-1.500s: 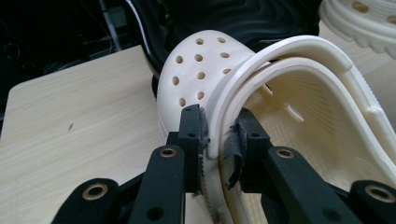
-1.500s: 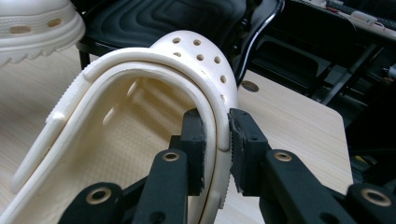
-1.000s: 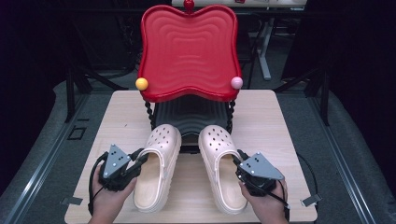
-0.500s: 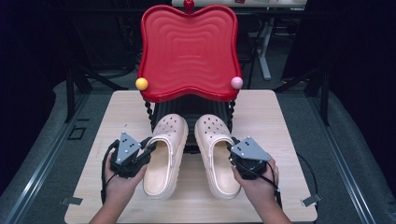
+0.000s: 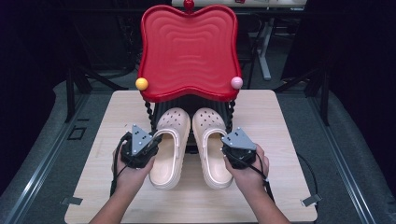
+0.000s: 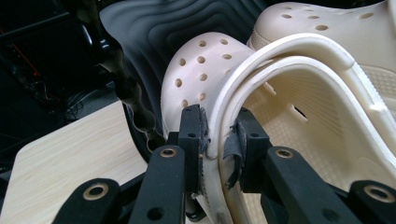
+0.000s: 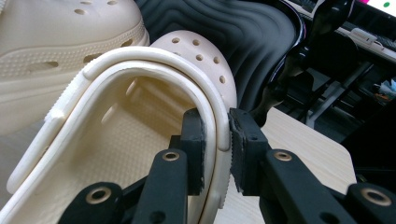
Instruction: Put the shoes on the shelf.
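Left tongs [image 6: 217,140]: clamped on outer rim of left clog [image 5: 171,144], for steering.
Right tongs [image 7: 216,140]: clamped on outer rim of right clog [image 5: 211,144], likewise.
Clogs: side by side on bench [image 5: 280,121], toes far, tucked under red chair [image 5: 188,51].
Likely aim: slide pair under seat, kept parallel.

**Two cream clogs, toes under the red shelf**

The left clog [image 5: 171,147] and the right clog [image 5: 211,145] are cream foam shoes with round holes over the toes and a heel strap folded forward along the collar. Both lie upright on their soles, side by side and nearly touching, toes pointing away from the grippers. The left gripper [image 6: 219,140] is clamped on the left clog's outer side wall and strap; the right gripper [image 7: 215,140] is clamped likewise on the right clog's outer wall. Each heel lies nearer the person than its gripper.
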The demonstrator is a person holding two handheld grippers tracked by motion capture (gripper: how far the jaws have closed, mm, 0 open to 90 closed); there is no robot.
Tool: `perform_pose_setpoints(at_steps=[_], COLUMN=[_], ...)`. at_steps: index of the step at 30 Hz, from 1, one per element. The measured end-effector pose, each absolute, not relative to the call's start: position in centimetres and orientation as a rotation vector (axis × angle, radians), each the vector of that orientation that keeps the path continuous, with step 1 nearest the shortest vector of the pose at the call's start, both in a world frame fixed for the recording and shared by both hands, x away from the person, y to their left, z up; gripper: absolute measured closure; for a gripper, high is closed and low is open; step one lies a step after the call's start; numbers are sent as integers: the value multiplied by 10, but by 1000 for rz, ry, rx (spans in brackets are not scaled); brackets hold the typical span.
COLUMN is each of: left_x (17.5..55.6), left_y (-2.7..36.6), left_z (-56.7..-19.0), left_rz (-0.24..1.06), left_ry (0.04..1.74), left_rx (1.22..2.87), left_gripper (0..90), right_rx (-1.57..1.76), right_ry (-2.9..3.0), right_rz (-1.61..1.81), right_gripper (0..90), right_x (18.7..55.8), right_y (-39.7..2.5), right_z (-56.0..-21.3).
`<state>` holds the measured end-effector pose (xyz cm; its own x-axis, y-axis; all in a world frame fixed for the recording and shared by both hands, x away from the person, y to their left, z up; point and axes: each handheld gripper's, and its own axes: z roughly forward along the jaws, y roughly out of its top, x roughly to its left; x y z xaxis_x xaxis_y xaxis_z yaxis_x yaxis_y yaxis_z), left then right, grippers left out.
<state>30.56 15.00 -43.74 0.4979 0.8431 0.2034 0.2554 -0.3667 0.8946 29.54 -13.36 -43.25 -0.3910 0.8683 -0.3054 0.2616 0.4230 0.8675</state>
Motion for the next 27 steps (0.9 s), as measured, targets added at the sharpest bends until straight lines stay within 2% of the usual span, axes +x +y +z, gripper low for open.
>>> perform_pose_setpoints(at_steps=[13, 27], left_x=[321, 344], left_y=[146, 140], left_z=[-438, -435], left_rz=[836, 893], left_ry=[942, 932], left_rx=[1850, 1840], left_gripper=[762, 761], right_rx=[988, 1015], right_ry=[1860, 1803], right_rz=[981, 1002], right_gripper=[763, 763], right_x=[310, 331], right_y=[-128, -120], right_z=[-433, -435])
